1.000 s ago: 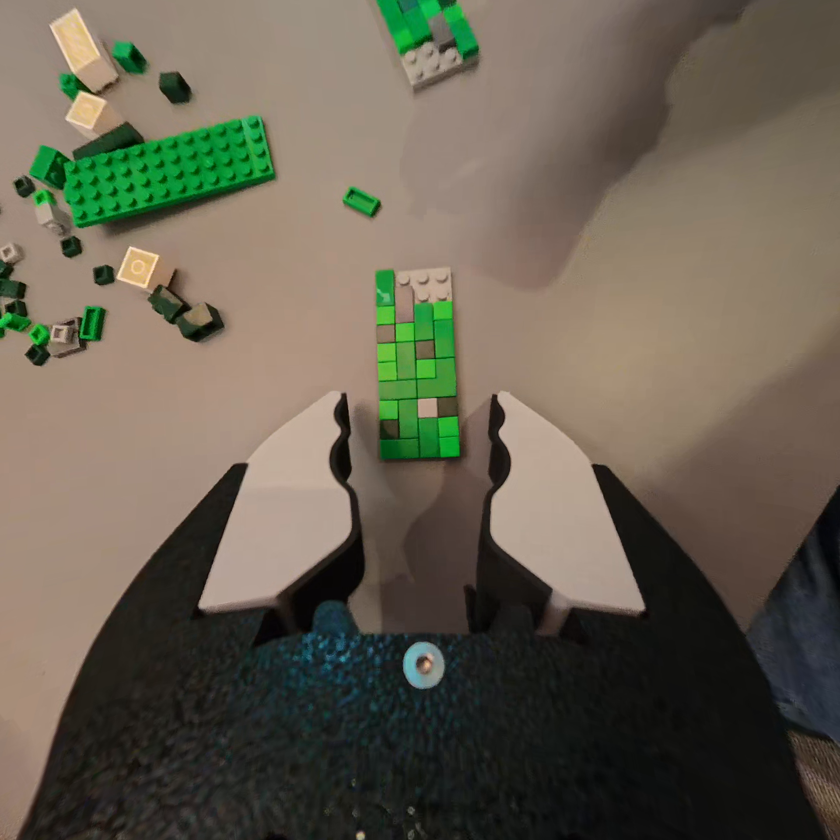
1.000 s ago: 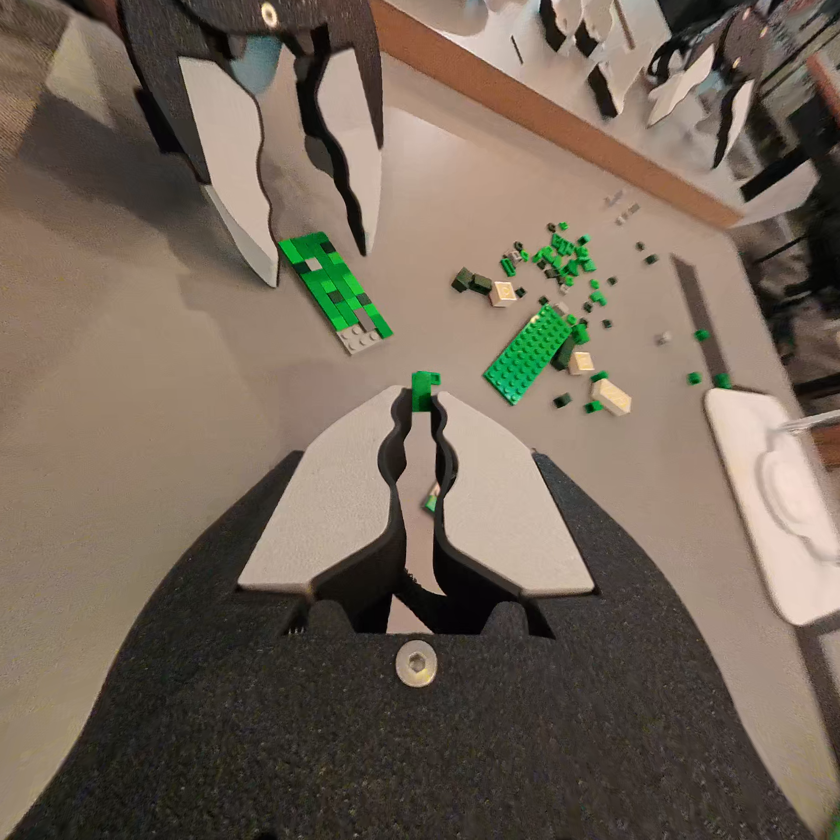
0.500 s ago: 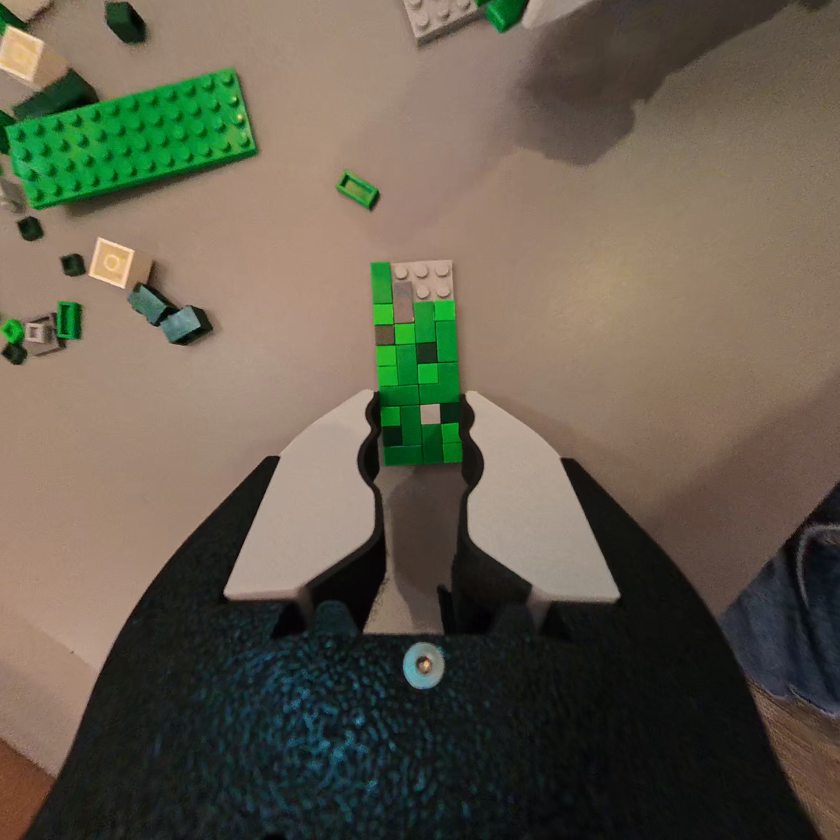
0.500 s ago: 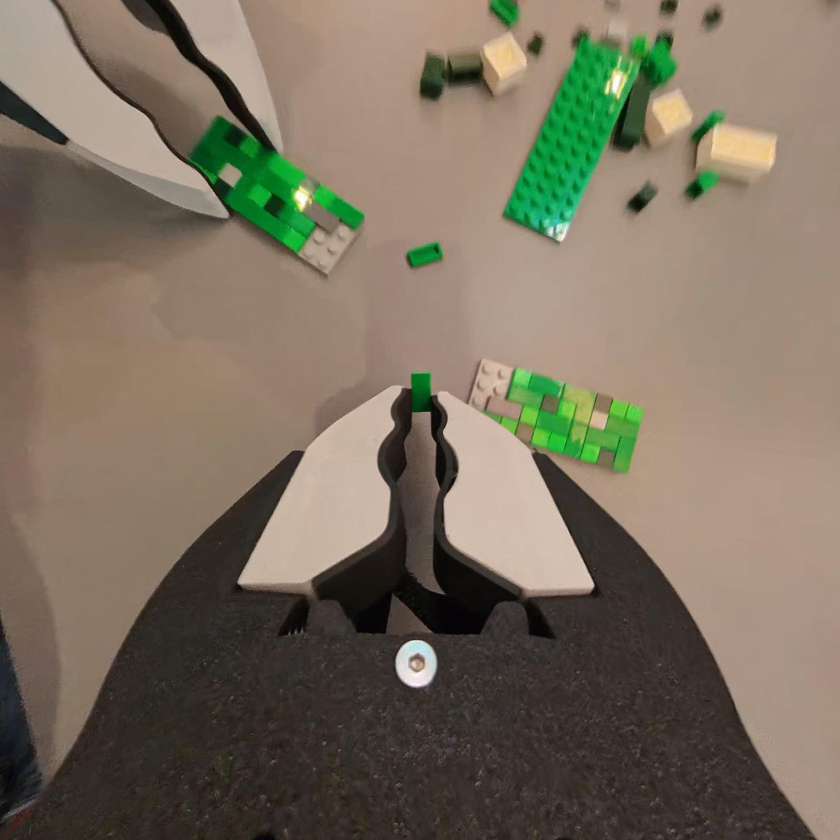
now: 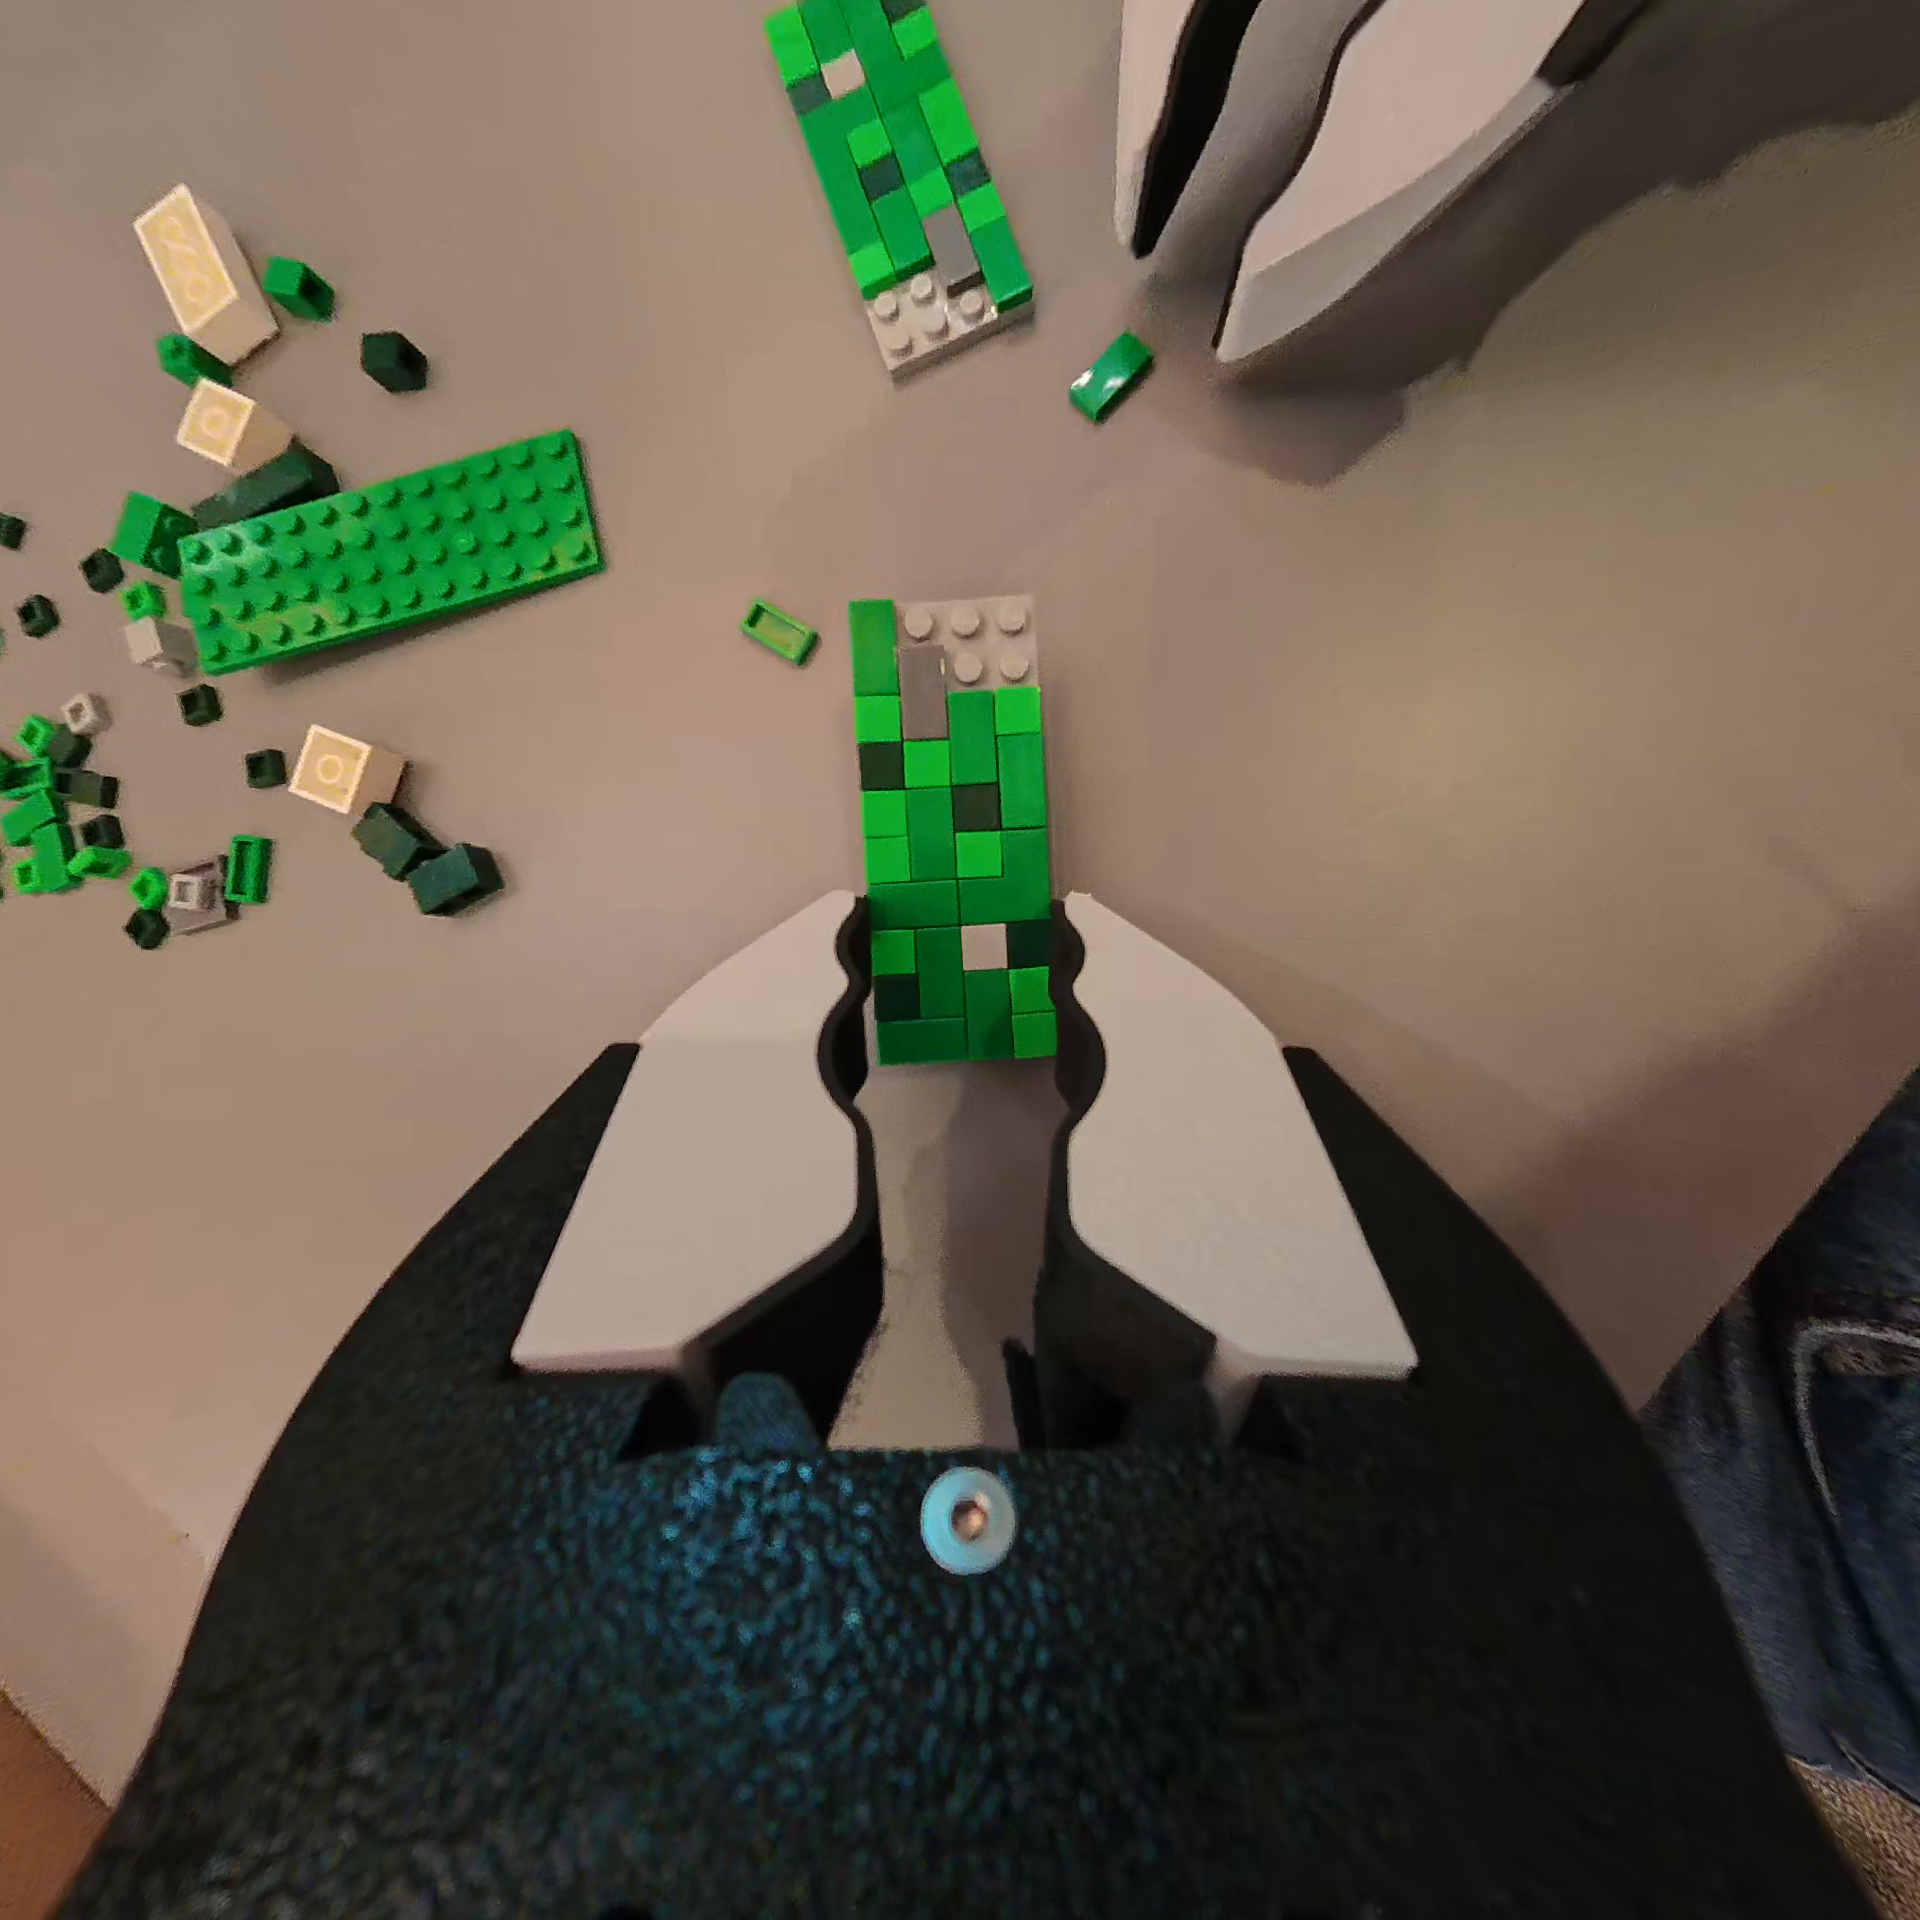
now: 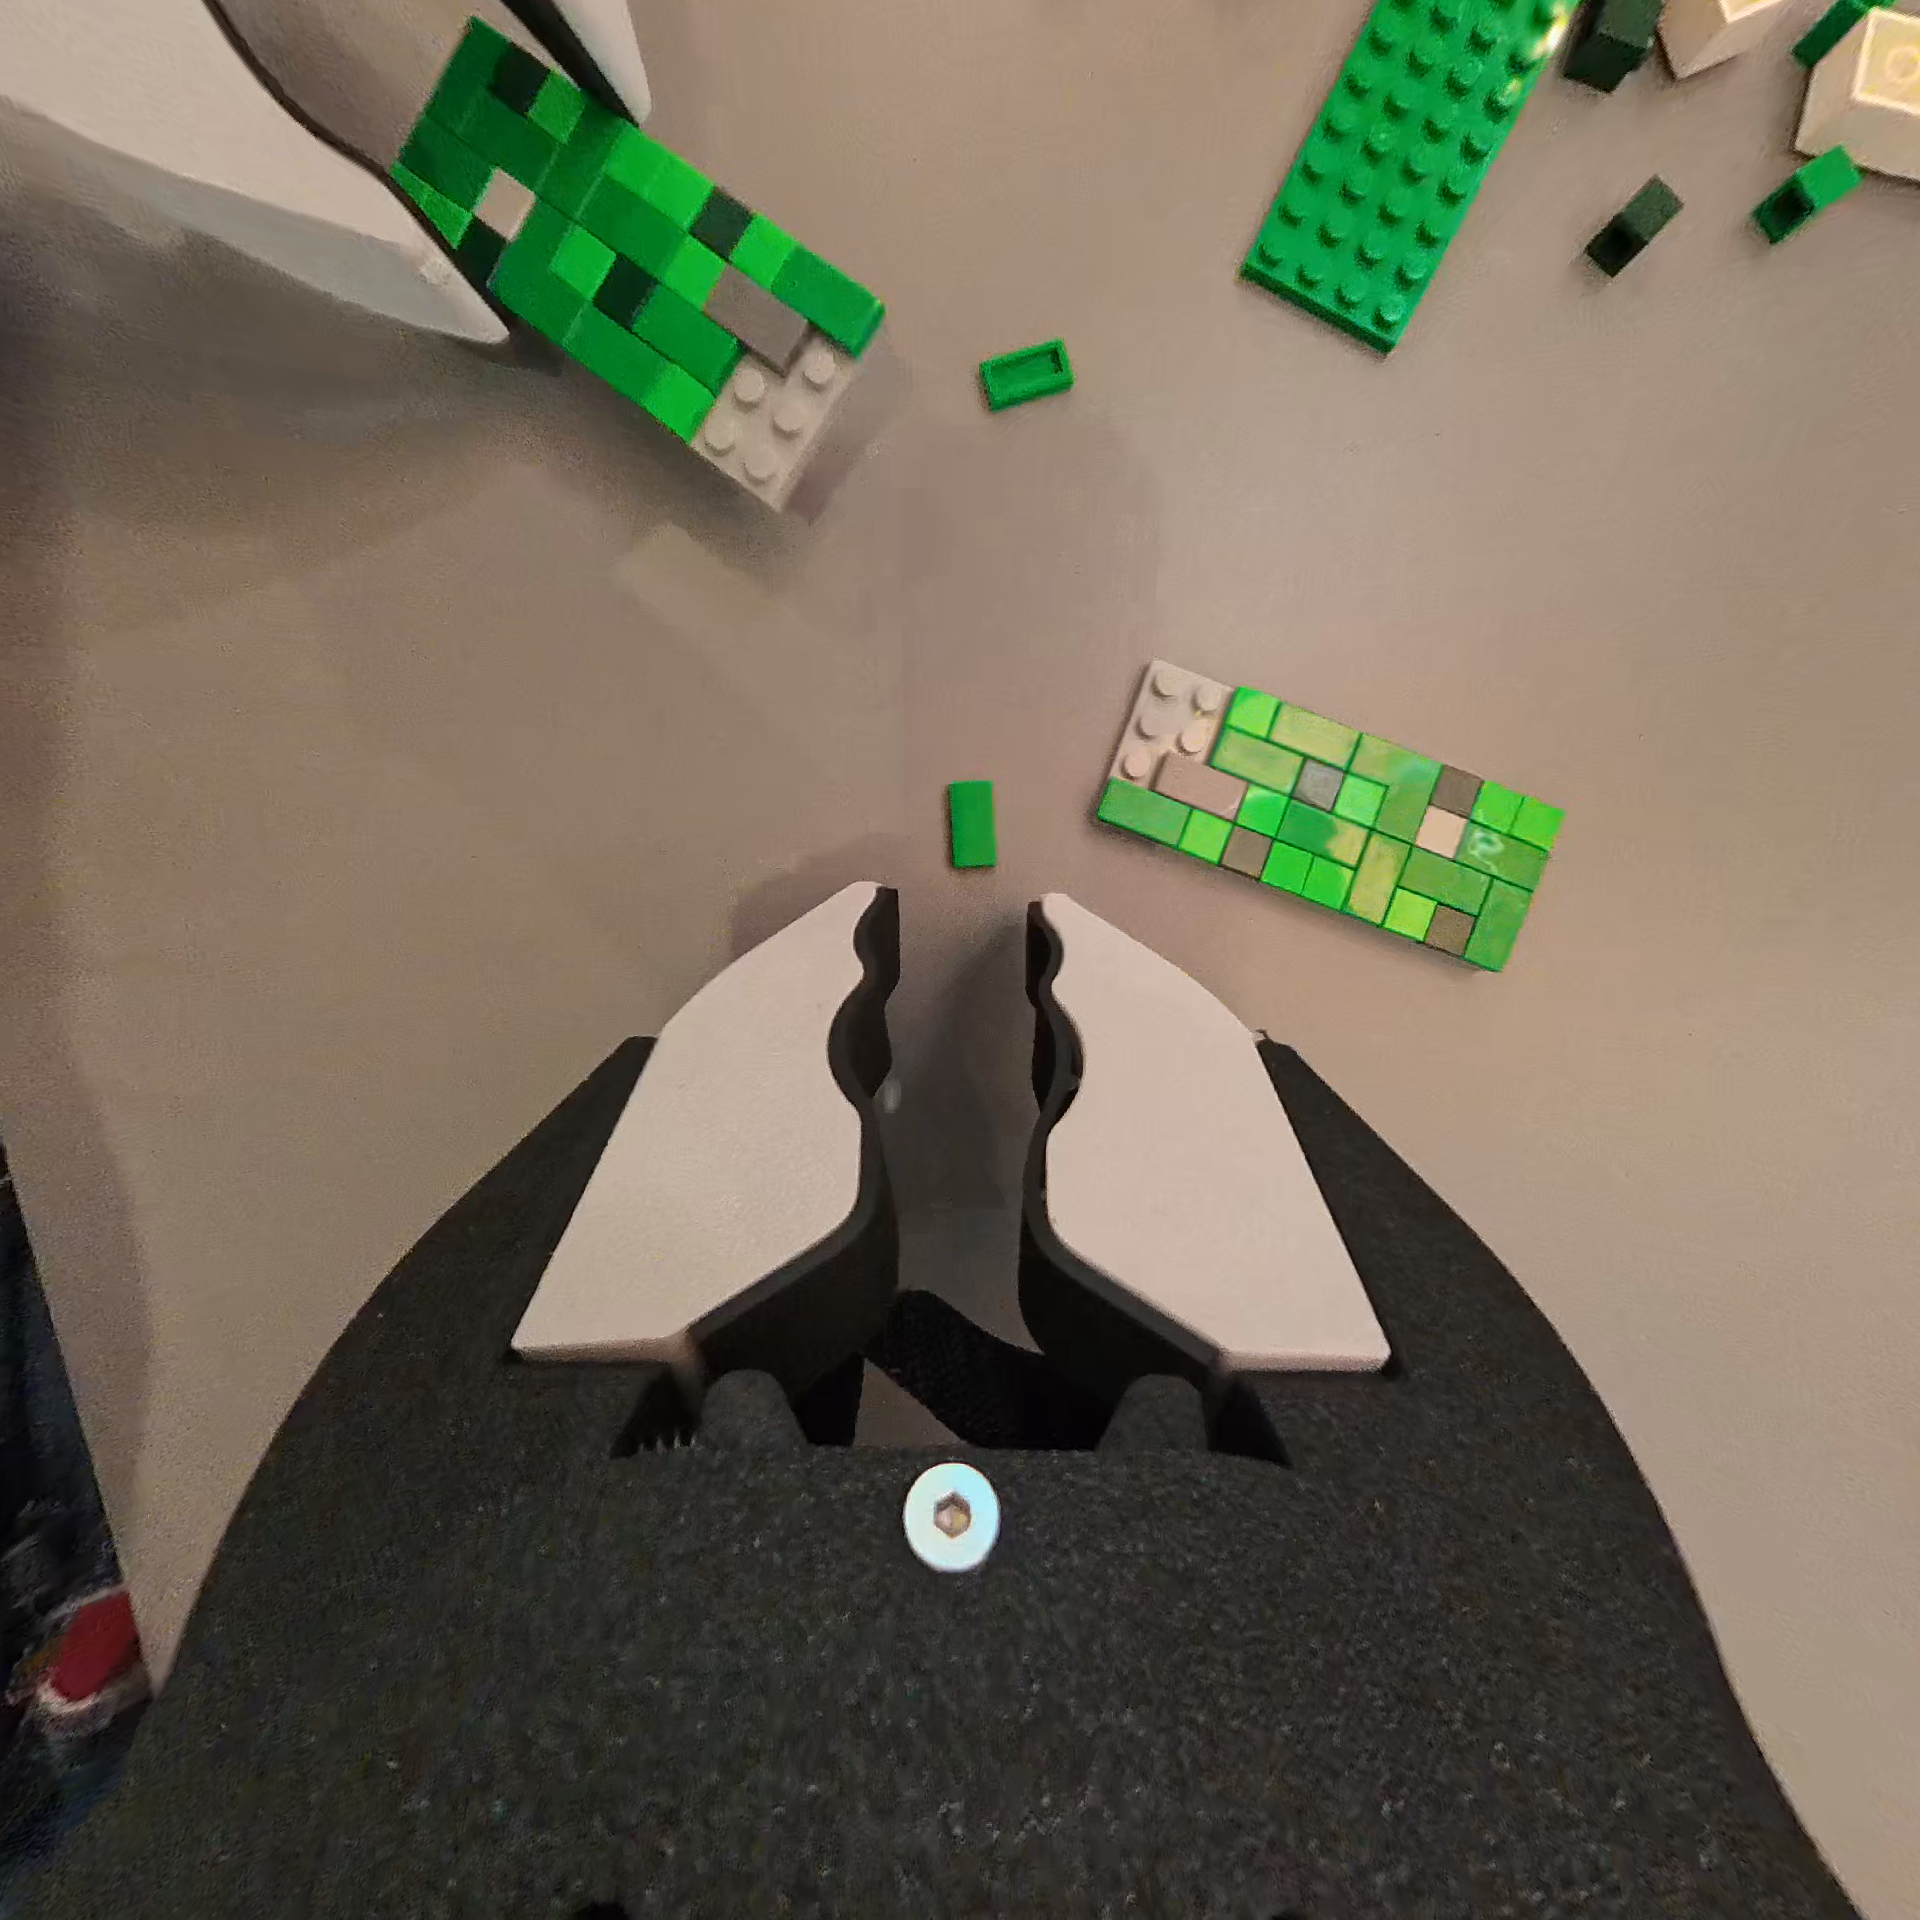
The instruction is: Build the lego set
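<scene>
Two tiled plates show in the left wrist view: left gripper [image 5: 961, 977] is clenched on the near end of the green tiled plate [image 5: 951, 821], pads against both long edges, long axis running straight ahead. Right wrist view: right gripper [image 6: 961, 914] released, holding nothing; small green tile [image 6: 970, 824] lies flat just beyond its tips, lengthwise with the fingers, second tiled plate [image 6: 1340, 821] to its right, bare table [image 6: 416, 727] left.

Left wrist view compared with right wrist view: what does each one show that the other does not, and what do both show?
Only the left wrist view shows the scattered pile of small bricks and denim beside the grey table.

Only the right wrist view shows the right tongs from behind, open, with a small green tile lying just ahead of them.

Both show the left tongs closed on a tiled green plate, a second tiled plate, and the studded green baseplate.
</scene>
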`<state>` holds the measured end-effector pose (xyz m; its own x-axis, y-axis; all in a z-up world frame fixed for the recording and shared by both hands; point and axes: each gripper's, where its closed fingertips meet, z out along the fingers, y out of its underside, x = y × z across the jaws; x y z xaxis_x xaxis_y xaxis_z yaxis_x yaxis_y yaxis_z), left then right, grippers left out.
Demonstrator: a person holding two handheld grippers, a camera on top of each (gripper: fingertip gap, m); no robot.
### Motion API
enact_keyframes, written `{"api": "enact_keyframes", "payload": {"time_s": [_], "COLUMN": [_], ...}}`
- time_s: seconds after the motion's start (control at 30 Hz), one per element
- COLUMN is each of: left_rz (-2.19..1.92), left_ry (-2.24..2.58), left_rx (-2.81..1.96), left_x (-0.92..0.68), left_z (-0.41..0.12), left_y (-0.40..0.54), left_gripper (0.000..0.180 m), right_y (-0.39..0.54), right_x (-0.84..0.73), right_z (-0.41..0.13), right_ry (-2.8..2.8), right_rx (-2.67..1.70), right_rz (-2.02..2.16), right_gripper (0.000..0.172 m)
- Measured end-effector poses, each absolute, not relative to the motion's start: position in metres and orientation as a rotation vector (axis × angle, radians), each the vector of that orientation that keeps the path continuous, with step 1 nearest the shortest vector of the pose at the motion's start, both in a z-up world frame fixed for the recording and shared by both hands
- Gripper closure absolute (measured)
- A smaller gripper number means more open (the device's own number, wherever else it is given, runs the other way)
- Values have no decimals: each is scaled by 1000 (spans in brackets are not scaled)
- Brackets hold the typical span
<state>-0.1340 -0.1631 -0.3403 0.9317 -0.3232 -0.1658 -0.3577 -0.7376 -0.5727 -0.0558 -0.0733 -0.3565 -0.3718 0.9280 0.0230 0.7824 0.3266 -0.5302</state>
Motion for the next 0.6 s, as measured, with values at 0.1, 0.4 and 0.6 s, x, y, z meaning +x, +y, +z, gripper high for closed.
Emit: {"api": "enact_keyframes", "payload": {"time_s": [0.1, 0.4, 0.6], "left_rz": [88, 53, 19], "left_ry": [479, 564, 553], "left_rx": [-2428, -2349, -2318], "left_x": [-135, -126, -124], "left_z": [-335, -330, -321], "left_y": [-161, -159, -163], "left_gripper": [148, 148, 149], "right_y": [-72, -97, -82], "right_x": [-60, -60, -70], "right_z": [-357, -348, -352], "right_ry": [-2258, -2385, -2390], "right_rx": [-1507, -1297, -1139], "right_rz": [719, 1016, 971], "right_gripper": [150, 151, 150]}}
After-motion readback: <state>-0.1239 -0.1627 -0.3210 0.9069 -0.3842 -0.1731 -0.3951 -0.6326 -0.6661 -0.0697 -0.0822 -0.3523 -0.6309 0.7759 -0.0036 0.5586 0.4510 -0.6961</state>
